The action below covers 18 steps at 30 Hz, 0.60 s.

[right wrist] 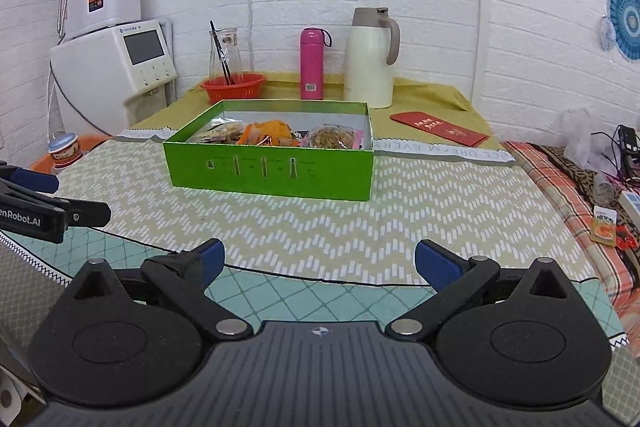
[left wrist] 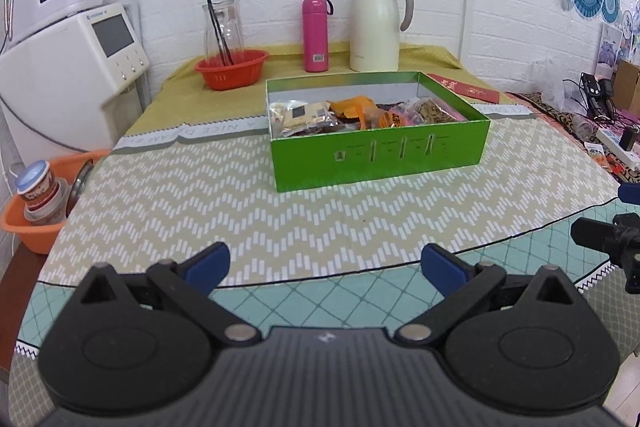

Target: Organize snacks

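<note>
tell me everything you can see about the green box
The green box is a shallow, open-topped rectangular carton, looking like glossy card, bright green outside and pale inside. Its front wall bears small printed marks and narrow slots. It sits flat on the zigzag tablecloth, holding wrapped snacks. Neither gripper touches it.

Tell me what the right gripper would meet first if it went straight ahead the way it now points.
Probably the near wall of the green box. The right gripper, jaws open and empty, points over bare tablecloth toward it; its height above the table is unclear, so it might pass over the rim.
</note>
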### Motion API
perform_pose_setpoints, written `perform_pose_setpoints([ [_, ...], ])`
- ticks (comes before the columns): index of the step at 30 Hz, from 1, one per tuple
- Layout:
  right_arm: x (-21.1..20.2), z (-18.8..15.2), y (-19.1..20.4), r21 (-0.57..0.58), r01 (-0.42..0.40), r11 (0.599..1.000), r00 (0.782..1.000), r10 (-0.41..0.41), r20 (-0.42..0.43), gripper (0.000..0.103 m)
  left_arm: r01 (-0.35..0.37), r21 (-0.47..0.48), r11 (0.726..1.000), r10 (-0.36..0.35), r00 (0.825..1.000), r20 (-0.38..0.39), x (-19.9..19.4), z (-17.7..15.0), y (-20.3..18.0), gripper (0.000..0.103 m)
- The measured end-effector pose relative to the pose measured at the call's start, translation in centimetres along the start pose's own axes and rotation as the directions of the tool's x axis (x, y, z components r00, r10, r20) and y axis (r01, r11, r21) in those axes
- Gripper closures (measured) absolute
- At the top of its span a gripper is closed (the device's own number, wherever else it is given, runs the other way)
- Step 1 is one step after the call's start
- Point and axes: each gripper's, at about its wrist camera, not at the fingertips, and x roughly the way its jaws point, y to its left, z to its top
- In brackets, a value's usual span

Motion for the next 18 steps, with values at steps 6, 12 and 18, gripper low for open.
perform_pose_setpoints([
  [6, 0.6, -0.2, 0.1, 0.021, -0.003, 1.0, 1.0, 0.003, -0.009, 0.0, -0.019, 0.0, 1.0, 0.019, 1.0, 0.011, 0.1, 0.2, -0.3, 0.002],
  [12, 1.1, -0.3, 0.3, 0.015, -0.004, 1.0, 1.0, 0.005, -0.02, 0.0, -0.005, 0.0, 1.0, 0.005, 1.0, 0.027, 0.3, 0.3, -0.2, 0.002],
  [18, 1.5, -0.3, 0.2, 0.023, -0.004, 1.0, 1.0, 0.005, -0.027, 0.0, -0.008, -0.004, 1.0, 0.008, 1.0, 0.018, 0.6, 0.4, -0.2, 0.002],
])
